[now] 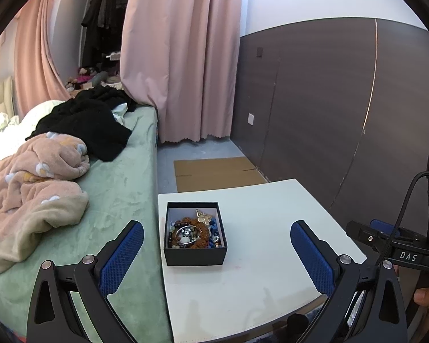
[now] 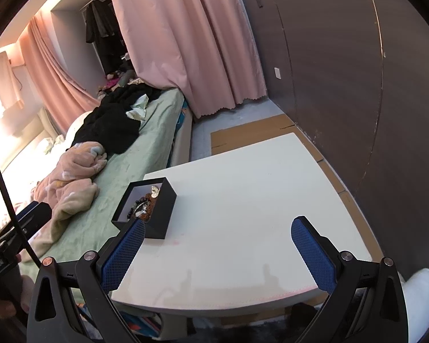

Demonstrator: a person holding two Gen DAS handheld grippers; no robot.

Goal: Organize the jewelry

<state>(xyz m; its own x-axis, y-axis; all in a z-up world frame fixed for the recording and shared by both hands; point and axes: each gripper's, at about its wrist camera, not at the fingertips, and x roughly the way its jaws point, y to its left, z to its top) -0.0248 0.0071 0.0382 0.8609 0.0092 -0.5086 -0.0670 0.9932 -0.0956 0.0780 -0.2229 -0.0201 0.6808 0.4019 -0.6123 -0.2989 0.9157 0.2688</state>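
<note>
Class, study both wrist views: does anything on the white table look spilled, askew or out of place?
Nothing stands out. The black box sits flat near the table's bed-side edge, and the jewelry, though piled in a jumble, all lies inside it; none is spilled on the tabletop. Both the left gripper and right gripper are open and empty.

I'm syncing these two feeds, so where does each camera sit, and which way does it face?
Left wrist: on the left gripper, open, above the table's near edge, facing the black jewelry box; the right gripper's body shows at far right.
Right wrist: on the right gripper, open, further right, facing the table's middle; the box sits by its left finger.
Shared: box, table, bed, pink curtain.
</note>
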